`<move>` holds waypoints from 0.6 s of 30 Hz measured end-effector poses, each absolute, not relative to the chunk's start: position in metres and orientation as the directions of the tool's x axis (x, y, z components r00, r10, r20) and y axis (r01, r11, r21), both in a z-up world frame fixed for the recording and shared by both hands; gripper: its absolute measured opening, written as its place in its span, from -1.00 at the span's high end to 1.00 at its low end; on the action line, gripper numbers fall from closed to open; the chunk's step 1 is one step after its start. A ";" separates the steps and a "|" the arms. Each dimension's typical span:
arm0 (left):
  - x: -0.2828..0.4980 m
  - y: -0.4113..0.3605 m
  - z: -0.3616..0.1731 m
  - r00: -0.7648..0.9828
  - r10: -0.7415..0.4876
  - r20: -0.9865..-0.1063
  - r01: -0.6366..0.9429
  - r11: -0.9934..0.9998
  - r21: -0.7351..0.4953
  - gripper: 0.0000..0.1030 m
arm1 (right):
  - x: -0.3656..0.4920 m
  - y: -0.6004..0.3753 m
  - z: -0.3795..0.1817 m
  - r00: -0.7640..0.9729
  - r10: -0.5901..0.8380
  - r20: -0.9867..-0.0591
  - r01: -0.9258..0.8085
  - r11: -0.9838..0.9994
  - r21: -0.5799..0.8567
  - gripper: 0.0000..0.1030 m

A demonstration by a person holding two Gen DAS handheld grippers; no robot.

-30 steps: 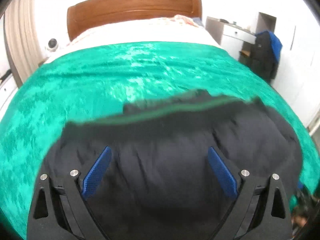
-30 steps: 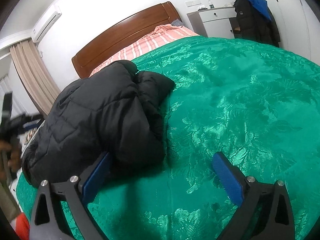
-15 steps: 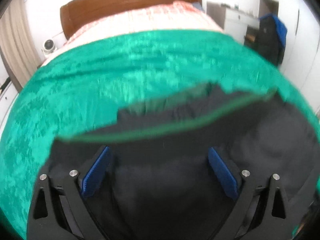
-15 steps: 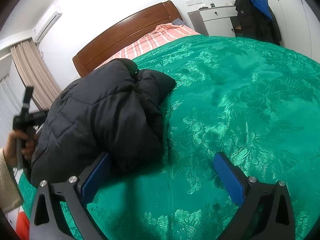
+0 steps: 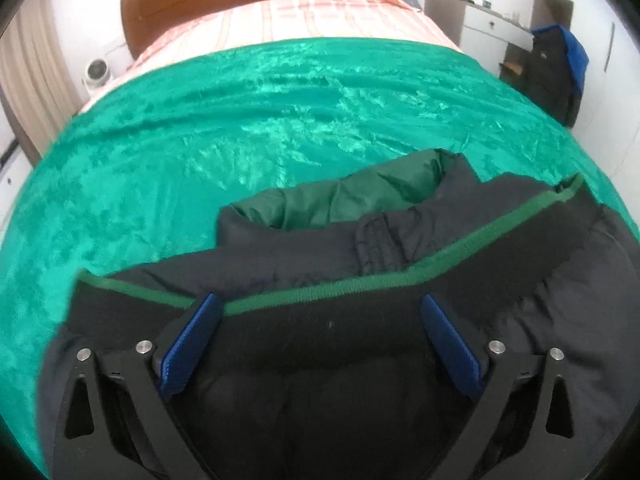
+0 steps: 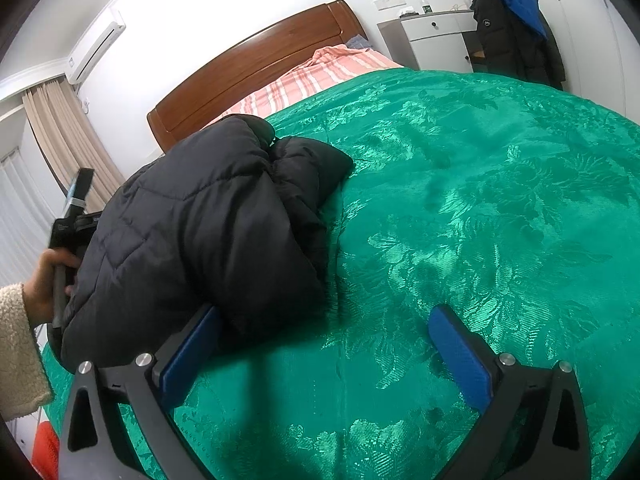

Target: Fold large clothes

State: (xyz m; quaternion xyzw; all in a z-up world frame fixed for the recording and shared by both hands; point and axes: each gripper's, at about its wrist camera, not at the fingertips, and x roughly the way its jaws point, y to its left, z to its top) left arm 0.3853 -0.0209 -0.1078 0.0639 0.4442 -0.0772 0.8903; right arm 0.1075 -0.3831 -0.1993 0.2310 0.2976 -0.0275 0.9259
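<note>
Directly under left gripper point(image 5: 320, 340): black puffer jacket point(image 5: 360, 264), green-trimmed hem point(image 5: 440, 258) between wide-spread, empty fingers. Beside right gripper point(image 6: 324, 344), also spread wide and empty: same jacket bunched in thick mound on green bedspread point(image 6: 480, 208), touching left finger. Looks partly folded, bulky and uneven; flattening and final tidy fold judged remaining.

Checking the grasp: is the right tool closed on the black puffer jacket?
No, the right tool is open beside the black puffer jacket.
</note>
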 end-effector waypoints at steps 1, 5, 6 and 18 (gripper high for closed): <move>0.375 -0.019 -0.097 0.607 -0.097 -0.788 0.212 0.976 0.044 -0.88 | 0.108 -0.383 -0.199 0.821 0.087 -0.564 0.188 0.891 0.412 -0.99; 0.321 -0.015 -0.069 0.637 -0.141 -0.758 0.296 0.953 0.071 -0.88 | 0.108 -0.383 -0.199 0.819 0.088 -0.567 0.189 0.891 0.412 -0.99; 0.302 -0.015 -0.065 0.644 -0.142 -0.752 0.318 0.943 0.095 -0.89 | 0.108 -0.383 -0.199 0.819 0.088 -0.567 0.189 0.892 0.411 -0.99; 0.211 -0.009 -0.144 0.638 -0.036 -0.769 0.320 0.921 0.223 -0.96 | 0.109 -0.383 -0.199 0.822 0.088 -0.563 0.188 0.891 0.414 -0.99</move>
